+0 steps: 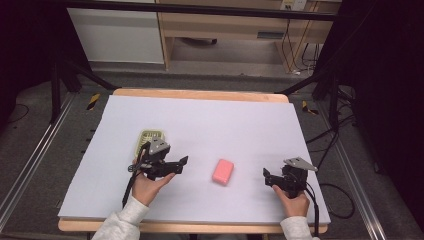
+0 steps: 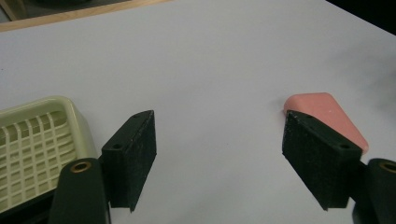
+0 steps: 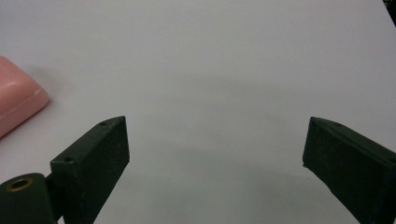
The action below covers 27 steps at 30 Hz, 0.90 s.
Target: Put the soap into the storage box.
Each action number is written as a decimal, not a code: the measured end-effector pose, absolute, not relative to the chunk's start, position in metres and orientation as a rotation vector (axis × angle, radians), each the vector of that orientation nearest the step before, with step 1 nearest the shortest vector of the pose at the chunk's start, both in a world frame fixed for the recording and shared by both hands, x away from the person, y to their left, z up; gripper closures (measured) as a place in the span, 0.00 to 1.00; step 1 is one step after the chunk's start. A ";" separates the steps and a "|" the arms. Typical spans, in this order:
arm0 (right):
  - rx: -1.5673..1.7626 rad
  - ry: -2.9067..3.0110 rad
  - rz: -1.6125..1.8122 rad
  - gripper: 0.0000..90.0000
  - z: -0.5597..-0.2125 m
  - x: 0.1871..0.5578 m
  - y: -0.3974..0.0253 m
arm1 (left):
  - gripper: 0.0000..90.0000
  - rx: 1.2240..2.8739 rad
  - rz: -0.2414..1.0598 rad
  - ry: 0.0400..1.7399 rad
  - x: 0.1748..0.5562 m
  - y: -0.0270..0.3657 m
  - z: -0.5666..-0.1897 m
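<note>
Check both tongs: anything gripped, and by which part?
Nothing is held. The left tongs are open, with bare table between the jaws; the pink soap lies beyond, untouched. The right tongs are open too, over bare table.

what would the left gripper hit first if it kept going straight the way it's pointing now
Probably the pink soap bar. In the high view the left gripper points right, toward it, jaws open. In its own view the bar sits off-centre behind one jaw, so it might only clip it.
</note>
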State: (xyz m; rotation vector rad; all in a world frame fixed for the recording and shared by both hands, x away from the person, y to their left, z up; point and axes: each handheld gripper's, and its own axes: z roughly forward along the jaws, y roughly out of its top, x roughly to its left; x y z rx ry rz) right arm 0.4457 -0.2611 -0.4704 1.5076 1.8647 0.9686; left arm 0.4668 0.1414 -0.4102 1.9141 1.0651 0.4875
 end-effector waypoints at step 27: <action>1.510 1.866 0.977 0.09 -0.470 0.446 -0.260 | 0.27 1.964 0.436 1.024 0.477 0.098 -0.419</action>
